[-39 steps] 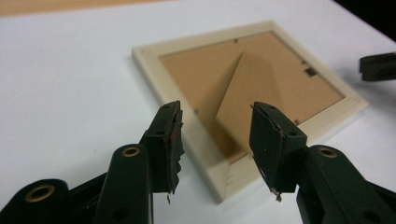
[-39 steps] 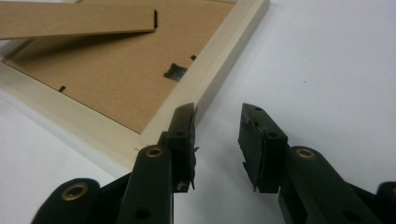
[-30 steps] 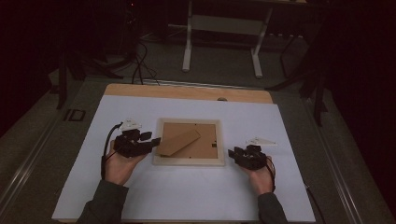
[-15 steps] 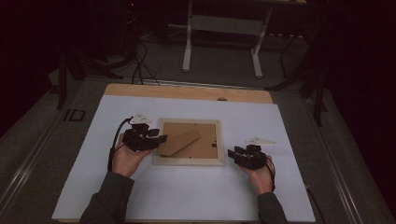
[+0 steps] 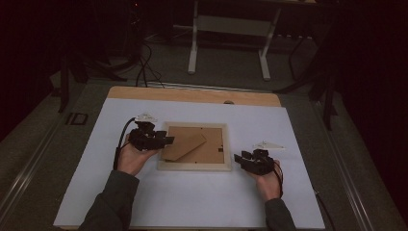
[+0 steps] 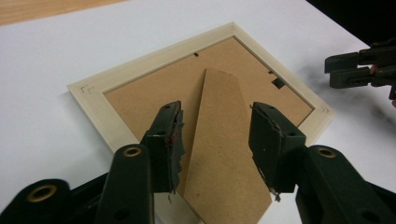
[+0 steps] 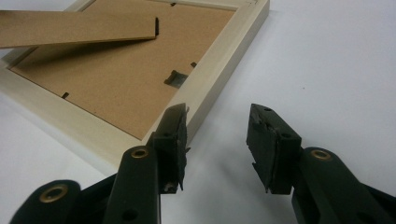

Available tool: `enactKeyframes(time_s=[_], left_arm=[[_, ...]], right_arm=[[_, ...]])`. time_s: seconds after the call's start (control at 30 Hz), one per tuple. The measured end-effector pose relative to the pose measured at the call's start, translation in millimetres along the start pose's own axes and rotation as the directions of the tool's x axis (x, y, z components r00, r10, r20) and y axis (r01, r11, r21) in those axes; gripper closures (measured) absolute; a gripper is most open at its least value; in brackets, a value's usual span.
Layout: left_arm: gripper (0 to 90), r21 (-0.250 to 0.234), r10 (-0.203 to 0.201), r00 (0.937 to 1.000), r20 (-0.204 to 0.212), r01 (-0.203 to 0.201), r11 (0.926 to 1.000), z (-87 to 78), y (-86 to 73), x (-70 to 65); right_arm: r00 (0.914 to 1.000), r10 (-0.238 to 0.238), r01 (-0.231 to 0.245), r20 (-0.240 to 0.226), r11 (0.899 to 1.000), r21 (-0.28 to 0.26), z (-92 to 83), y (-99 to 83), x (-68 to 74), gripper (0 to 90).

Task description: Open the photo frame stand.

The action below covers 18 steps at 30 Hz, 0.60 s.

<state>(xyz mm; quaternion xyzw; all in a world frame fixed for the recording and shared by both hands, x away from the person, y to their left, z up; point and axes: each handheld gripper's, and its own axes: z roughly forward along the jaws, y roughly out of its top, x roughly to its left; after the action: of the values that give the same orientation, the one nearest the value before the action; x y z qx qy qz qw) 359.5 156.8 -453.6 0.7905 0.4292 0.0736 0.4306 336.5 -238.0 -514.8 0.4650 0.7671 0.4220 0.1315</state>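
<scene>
A white sheet (image 5: 192,202) covers the wooden table (image 5: 192,95), and both grippers work over it. Between them lies the picture frame (image 5: 194,166), face down, its pale wood border flat on the sheet and its brown backing board (image 6: 154,93) turned up. The left gripper (image 5: 166,140) reaches in over the frame's near-left side in the high view, and the right gripper (image 5: 239,158) sits just off the frame's right edge. From the backing rises the cardboard stand (image 6: 224,140), a long flap with a pointed end; in the left gripper view it runs up between that gripper's own two jaws, which stand wide apart on either side of it, and neither pad presses on it. In the right gripper view the stand (image 7: 74,28) is lifted clear of the backing, well ahead of the jaws and to their left. The right gripper's jaws have just been opening and stand wide, with bare white sheet between them; its left jaw hangs at the frame's corner (image 7: 210,98), just beside the wood border, though whether it touches I cannot tell. Beyond that jaw a small dark clip (image 7: 175,77) sits on the backing near the border
</scene>
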Motion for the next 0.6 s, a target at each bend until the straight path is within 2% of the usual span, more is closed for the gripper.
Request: enactKeyframes(time_s=[0.17,0.47,0.6], left_arm=[[51.6,0.023,-0.013,0.9997,0.022,0.013,0.9997,8.4,1.6,2.9],[43.9,0.074,-0.023,0.9994,0.027,0.021,0.9971,22.7,6.7,6.7],[42.4,0.081,-0.047,0.998,0.043,0.043,0.9958,28.2,7.1,10.4]], right_arm=[[1.0,0.0,0.0,0.002,1.0,0.001,0.0,-0.1,-0.6,56.8],[1.0,-0.005,0.005,0.0,1.0,0.009,2.5,-0.6,0.3,56.5],[1.0,-0.003,0.003,-0.001,1.0,0.012,2.9,-0.7,0.3,56.2]])
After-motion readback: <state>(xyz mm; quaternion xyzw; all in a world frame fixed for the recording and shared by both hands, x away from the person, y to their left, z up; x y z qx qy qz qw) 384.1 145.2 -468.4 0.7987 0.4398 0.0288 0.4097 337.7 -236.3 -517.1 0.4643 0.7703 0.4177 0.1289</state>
